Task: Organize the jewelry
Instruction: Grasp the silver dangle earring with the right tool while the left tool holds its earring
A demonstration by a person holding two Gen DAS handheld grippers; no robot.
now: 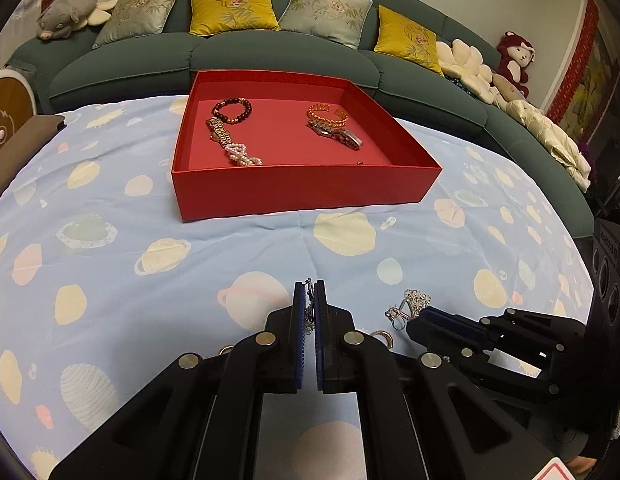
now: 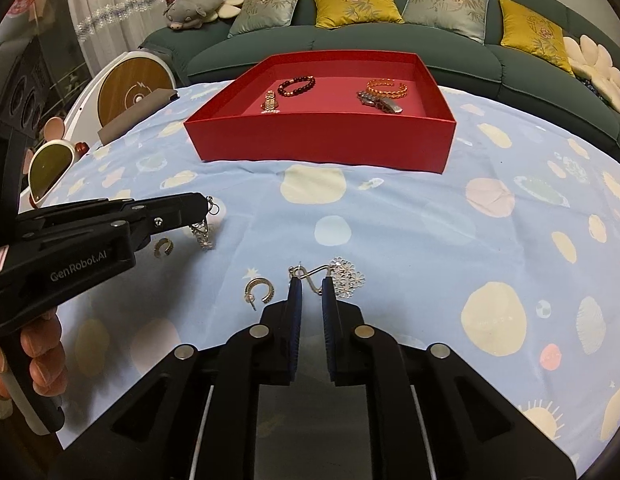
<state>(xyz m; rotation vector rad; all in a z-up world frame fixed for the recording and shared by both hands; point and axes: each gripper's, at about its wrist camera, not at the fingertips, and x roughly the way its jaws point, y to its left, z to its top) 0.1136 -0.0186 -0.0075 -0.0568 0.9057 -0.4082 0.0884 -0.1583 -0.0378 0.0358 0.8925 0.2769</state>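
Two grippers over a planet-print cloth (image 2: 410,216). Left gripper (image 1: 309,286) clamps a silver flower earring (image 2: 201,236); right gripper (image 2: 308,282), jaws slightly apart, straddles the second flower earring's (image 2: 348,276) wire.

Your left gripper (image 1: 309,292) and right gripper (image 2: 311,286) were both built of matte black plastic, with angular linkage arms that had triangular cut-outs and were pinned by round silver rivets. Each one's fingers (image 2: 294,312) were narrow upright plates faced with ribbed dark-blue pads. Seen from the right wrist camera, the left gripper's body carried pale "GenRobot.AI" lettering on its side, a red-edged white sticker at its rear, and a black pistol handle with a light strip, wrapped by your hand (image 2: 37,364).
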